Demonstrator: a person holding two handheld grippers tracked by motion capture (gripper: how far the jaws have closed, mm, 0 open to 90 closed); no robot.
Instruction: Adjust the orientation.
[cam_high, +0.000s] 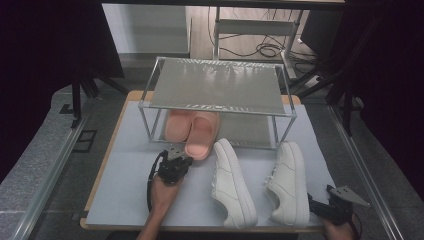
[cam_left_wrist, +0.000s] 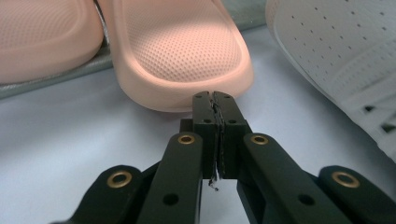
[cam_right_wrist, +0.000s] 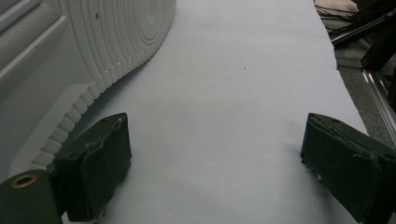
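Note:
Two pink slippers (cam_high: 192, 127) lie at the lower shelf of a metal shoe rack (cam_high: 215, 85). The right-hand pink slipper (cam_left_wrist: 187, 51) sticks out onto the table. My left gripper (cam_left_wrist: 215, 100) is shut with nothing between its pads, its tips right at that slipper's rounded end; in the high view the left gripper (cam_high: 184, 159) sits just left of it. Two white sneakers (cam_high: 232, 182) lie on the table. My right gripper (cam_right_wrist: 217, 123) stands open over bare table, its left pad beside the ribbed sole of the right sneaker (cam_right_wrist: 70, 56). From above, the right gripper (cam_high: 320, 205) is by that sneaker (cam_high: 289, 182).
The grey-white mat (cam_high: 130, 180) covers the wooden table. The rack's top shelf (cam_high: 215, 82) is bare. Dark frame bars and a rail (cam_high: 365, 165) run along the table's right side, and cables lie on the floor behind.

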